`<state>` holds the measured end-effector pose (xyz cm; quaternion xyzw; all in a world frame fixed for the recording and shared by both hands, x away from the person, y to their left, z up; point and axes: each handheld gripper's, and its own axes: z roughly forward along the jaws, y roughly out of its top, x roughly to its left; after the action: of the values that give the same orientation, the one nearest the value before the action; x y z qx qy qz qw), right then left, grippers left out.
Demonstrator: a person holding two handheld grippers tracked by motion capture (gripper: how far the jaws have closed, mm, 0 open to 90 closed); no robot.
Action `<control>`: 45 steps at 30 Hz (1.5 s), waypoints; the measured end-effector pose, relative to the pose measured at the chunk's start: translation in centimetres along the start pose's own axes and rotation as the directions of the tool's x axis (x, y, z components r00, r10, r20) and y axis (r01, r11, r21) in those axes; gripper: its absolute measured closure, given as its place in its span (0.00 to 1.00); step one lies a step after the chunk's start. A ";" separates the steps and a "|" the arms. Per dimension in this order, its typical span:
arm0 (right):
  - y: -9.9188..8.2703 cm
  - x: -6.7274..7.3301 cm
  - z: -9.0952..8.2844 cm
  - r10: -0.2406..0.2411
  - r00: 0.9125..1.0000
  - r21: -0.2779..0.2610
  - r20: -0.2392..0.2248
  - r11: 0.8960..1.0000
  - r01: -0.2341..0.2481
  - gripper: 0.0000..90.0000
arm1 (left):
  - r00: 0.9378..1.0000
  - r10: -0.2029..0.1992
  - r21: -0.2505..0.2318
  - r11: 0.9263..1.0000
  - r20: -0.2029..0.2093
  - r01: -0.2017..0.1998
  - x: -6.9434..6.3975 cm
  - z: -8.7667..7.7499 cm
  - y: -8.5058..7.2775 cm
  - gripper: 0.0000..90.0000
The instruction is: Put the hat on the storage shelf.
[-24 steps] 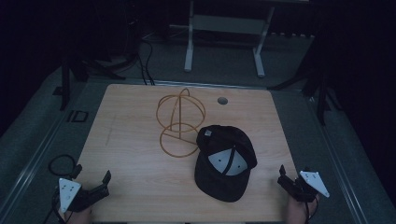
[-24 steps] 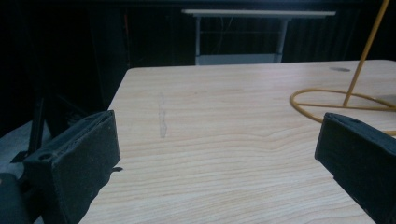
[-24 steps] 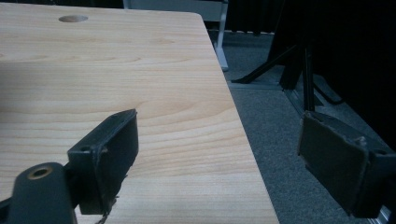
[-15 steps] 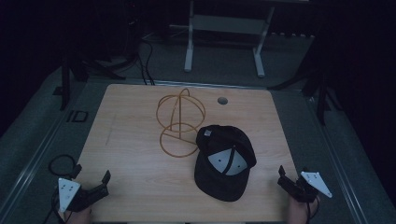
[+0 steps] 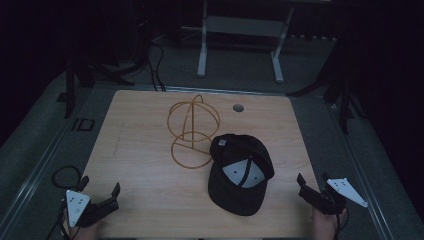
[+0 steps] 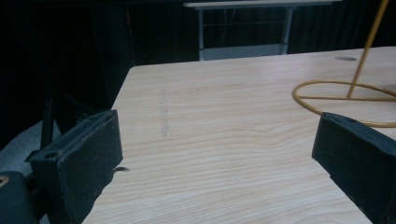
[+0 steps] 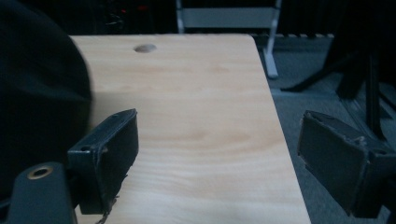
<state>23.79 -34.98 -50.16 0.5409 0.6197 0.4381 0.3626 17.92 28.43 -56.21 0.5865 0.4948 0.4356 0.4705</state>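
Note:
A black cap (image 5: pixel 241 172) lies upside down on the wooden table (image 5: pixel 150 150), its grey lining facing up; its dark side (image 7: pixel 37 93) looms at the left of the right gripper view. A gold wire stand (image 5: pixel 192 131) of hoops rests beside it toward the middle; its base ring (image 6: pixel 345 100) appears in the left gripper view. My left gripper (image 5: pixel 99 192) sits at the near left corner, open and empty (image 6: pixel 219 154). At the near right edge my right gripper (image 5: pixel 311 186) is open too, with nothing between its jaws (image 7: pixel 219 158).
A round grommet hole (image 5: pixel 238 107) marks the table's far side. A metal frame stand (image 5: pixel 240 35) and dark tripod legs (image 5: pixel 345 85) stand on the grey floor beyond. A cable loop (image 5: pixel 65 176) lies by the left hand.
The left gripper has drifted slightly toward the near edge. The cap, wire stand and right gripper have stayed put.

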 end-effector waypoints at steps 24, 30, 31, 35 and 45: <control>7.0 8.7 1.9 -0.154 0.951 0.018 -0.268 0.986 0.164 0.27 | 0.984 -0.005 0.131 0.991 0.178 -0.019 -2.4 0.1 1.0 0.02; 5.6 10.2 4.9 -0.153 0.954 0.102 -0.260 0.978 0.184 0.34 | 0.982 0.002 0.139 0.990 0.188 -0.029 -2.6 0.2 1.0 0.02; 5.5 10.4 5.2 -0.153 0.955 0.117 -0.255 0.975 0.187 0.38 | 0.982 -0.004 0.139 0.990 0.186 -0.023 -2.6 0.2 1.0 0.02; 5.0 10.7 6.8 -0.165 0.961 0.178 -0.223 0.962 0.207 0.54 | 0.983 -0.008 0.134 0.991 0.181 -0.017 -2.4 0.2 1.0 0.02; 4.8 10.4 7.8 -0.190 0.962 0.220 -0.195 0.948 0.231 0.98 | 0.983 -0.013 0.144 0.990 0.184 -0.014 -2.3 0.2 0.9 0.02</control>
<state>31.13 -23.40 -48.17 0.4717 0.7515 0.3633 0.2843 17.94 26.05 -55.47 0.6570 0.4792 0.3423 0.4707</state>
